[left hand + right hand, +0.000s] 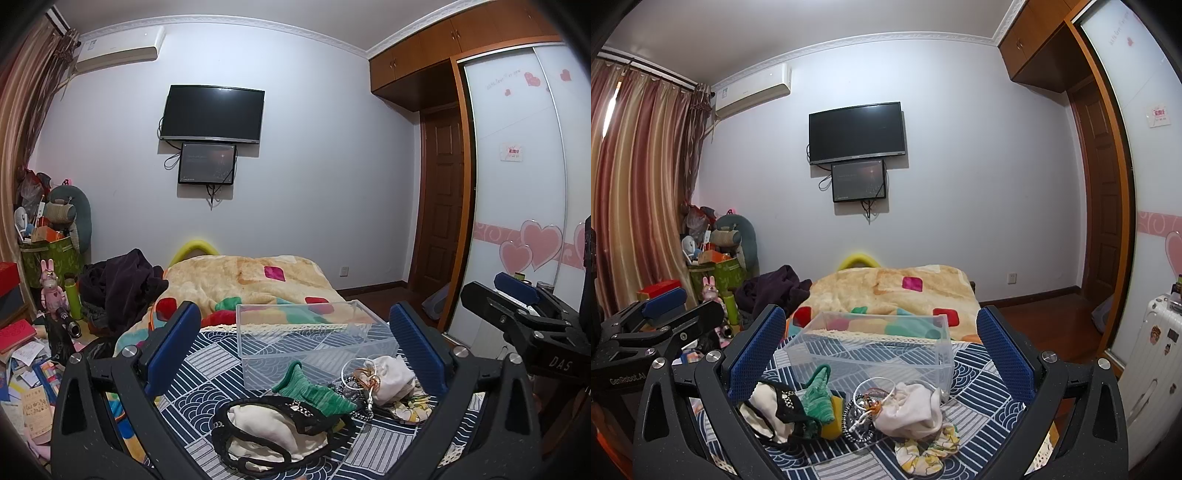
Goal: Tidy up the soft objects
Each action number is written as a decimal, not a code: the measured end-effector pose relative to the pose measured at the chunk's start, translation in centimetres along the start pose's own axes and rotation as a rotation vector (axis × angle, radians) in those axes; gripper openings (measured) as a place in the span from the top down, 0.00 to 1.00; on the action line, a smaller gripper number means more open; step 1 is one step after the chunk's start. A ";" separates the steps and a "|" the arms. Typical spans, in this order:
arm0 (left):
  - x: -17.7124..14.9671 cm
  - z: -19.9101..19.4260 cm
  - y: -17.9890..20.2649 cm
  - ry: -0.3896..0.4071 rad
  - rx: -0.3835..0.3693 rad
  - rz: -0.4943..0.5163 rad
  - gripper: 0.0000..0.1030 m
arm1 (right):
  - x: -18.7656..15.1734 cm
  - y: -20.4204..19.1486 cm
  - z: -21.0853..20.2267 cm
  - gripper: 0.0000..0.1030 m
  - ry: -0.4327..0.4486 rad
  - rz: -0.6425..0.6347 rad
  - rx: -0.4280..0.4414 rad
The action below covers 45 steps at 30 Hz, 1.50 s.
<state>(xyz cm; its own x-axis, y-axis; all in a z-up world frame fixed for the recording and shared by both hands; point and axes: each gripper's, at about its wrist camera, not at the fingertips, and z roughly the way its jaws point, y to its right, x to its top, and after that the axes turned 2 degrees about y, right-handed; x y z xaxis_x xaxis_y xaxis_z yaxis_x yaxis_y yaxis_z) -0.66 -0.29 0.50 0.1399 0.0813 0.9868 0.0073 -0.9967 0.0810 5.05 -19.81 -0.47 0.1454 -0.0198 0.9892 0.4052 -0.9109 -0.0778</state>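
A clear plastic box [314, 341] [875, 347] stands empty on the patterned blue-and-white cloth [207, 369] [979, 417]. In front of it lies a heap of soft things: a cream pouch with black trim [266, 432] [764, 410], a green knitted piece [314, 395] [818, 391], a white drawstring bag [391, 376] [912, 410], bracelets and cords [360, 380] [864, 406], and a floral scrunchie [927, 450]. My left gripper [295, 354] is open above the heap. My right gripper [879, 358] is open above it too. Neither holds anything.
The cloth lies on a bed with a beige blanket [255, 280] [897, 288]. Clutter, boxes and papers sit on the left floor [33, 354]. A wardrobe with sliding doors [517, 184] and a white suitcase [1156, 350] stand on the right. The right gripper shows in the left wrist view [524, 314].
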 end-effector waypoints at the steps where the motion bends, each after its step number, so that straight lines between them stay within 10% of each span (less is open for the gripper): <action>1: 0.0 0.0 0.0 0.000 0.000 -0.005 0.00 | 0.0 0.0 0.0 0.00 0.000 0.000 0.000; 13: -1.3 1.4 -1.0 -0.059 -0.005 -0.017 0.00 | -0.3 0.2 0.5 0.00 -0.025 -0.006 0.004; 27: -7.5 6.5 -5.6 -0.260 0.054 -0.082 0.02 | -4.6 2.0 5.0 0.00 -0.252 0.030 0.042; 45: -10.6 8.9 -6.6 -0.412 -0.012 -0.084 0.52 | -9.3 5.0 9.1 0.48 -0.521 0.154 0.056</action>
<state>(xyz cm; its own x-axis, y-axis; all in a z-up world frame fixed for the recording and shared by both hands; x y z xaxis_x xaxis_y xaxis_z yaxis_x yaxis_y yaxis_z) 6.61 5.34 -11.75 0.5233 0.1515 0.8386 0.0242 -0.9863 0.1630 13.96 -20.47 -11.19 0.6293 0.0682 0.7742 0.3888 -0.8902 -0.2376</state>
